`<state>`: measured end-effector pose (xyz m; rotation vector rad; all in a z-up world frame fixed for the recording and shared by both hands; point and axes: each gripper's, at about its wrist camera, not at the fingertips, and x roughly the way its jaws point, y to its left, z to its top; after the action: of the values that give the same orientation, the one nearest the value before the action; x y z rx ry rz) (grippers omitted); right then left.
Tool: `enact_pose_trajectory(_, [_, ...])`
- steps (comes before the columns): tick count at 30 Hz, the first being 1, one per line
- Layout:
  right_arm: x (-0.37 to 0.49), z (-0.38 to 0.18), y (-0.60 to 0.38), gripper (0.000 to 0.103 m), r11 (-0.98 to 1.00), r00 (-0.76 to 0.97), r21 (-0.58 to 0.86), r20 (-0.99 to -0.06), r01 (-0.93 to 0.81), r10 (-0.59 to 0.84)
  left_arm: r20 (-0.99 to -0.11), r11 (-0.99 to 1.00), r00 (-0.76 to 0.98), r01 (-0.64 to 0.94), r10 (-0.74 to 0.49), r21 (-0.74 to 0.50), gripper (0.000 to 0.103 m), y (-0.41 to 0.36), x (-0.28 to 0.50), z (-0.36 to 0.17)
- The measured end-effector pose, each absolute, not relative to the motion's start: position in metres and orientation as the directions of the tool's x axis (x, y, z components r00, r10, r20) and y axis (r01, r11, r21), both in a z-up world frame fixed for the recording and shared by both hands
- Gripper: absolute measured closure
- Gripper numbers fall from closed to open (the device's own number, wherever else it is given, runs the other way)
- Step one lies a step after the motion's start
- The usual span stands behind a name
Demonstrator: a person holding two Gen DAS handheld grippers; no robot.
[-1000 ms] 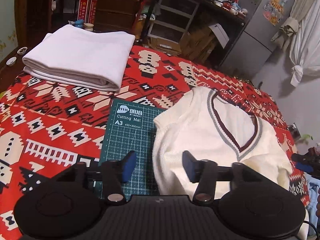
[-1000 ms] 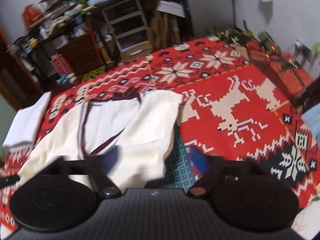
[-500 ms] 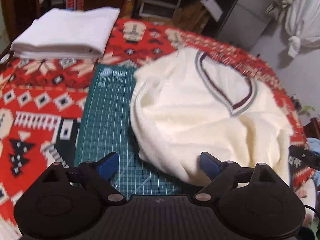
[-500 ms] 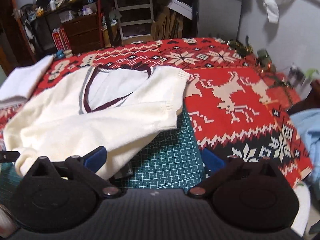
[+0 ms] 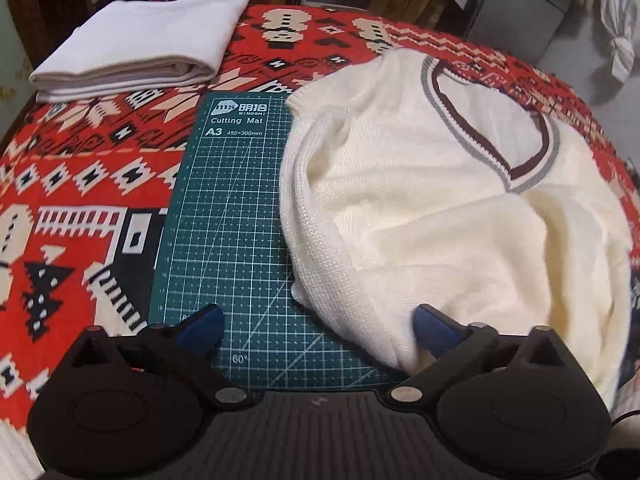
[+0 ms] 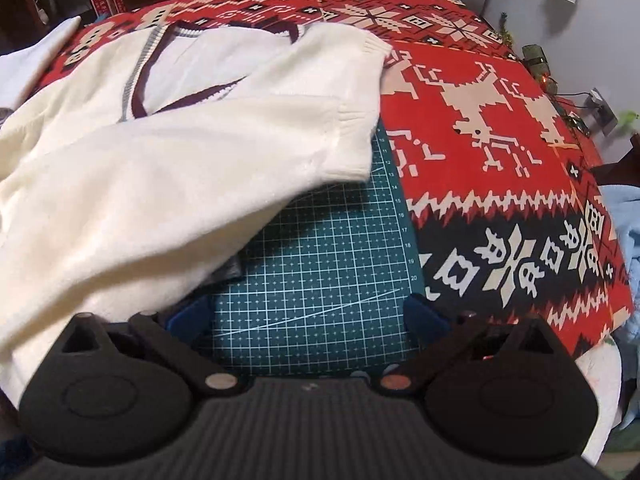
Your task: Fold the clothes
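Sweater (image 5: 440,208), cream knit with a V-neck trimmed in maroon and grey, lies partly folded on the red patterned blanket (image 5: 80,184) that covers the whole surface, and it is the biggest loose thing I see. Its lower part rests over the right side of the green cutting mat (image 5: 224,216), and in the right wrist view a sleeve with a ribbed cuff (image 6: 352,140) is laid across the body, the cuff ending on the mat (image 6: 320,264). A second cuff lies just behind it, on the blanket (image 6: 500,128) with the reindeer pattern. At the far left corner sits a folded white cloth (image 5: 152,44), well apart from the sweater. My left gripper (image 5: 316,330) hangs low over the near edge of the mat, its blue fingers spread wide; the right finger is just at the sweater's hem, and I cannot tell if it touches. My right gripper (image 6: 306,316) is also spread wide, holding nothing, with bare mat between its fingers and the sweater (image 6: 160,184) just beside the left finger.
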<state>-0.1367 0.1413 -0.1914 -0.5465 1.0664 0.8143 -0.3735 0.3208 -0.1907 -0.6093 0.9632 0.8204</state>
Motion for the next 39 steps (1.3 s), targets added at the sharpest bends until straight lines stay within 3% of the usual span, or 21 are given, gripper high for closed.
enact_pose_trajectory(19, [-0.140,-0.186,0.138,0.001,0.609,0.245,0.010,-0.911,-0.793,0.333,-0.898,0.561,0.331,-0.819,0.289,-0.121,0.000,0.328,-0.374,-0.189])
enact_pose_trajectory(20, [-0.139,-0.183,0.135,0.003,0.614,0.228,0.033,-0.911,-0.789,0.342,-0.899,0.556,0.341,-0.819,0.274,-0.141,0.003,0.330,-0.377,-0.187])
enact_pose_trajectory(23, [-0.132,-0.166,0.125,0.008,0.635,0.197,0.106,-0.900,-0.765,0.389,-0.891,0.527,0.392,-0.819,0.229,-0.225,0.023,0.333,-0.388,-0.179])
enact_pose_trajectory(28, [-0.119,-0.126,0.113,0.024,0.648,0.130,0.246,-0.870,-0.721,0.475,-0.849,0.493,0.488,-0.800,0.203,-0.342,0.028,0.332,-0.405,-0.157])
enact_pose_trajectory(35, [-0.109,-0.110,0.124,0.061,0.651,-0.083,0.479,-0.837,-0.590,0.541,-0.795,0.434,0.590,-0.758,0.140,-0.486,0.047,0.345,-0.413,-0.146])
enact_pose_trajectory(39, [-0.110,-0.117,0.136,0.067,0.663,-0.178,0.539,-0.827,-0.519,0.534,-0.784,0.399,0.610,-0.750,0.111,-0.527,0.048,0.353,-0.414,-0.150])
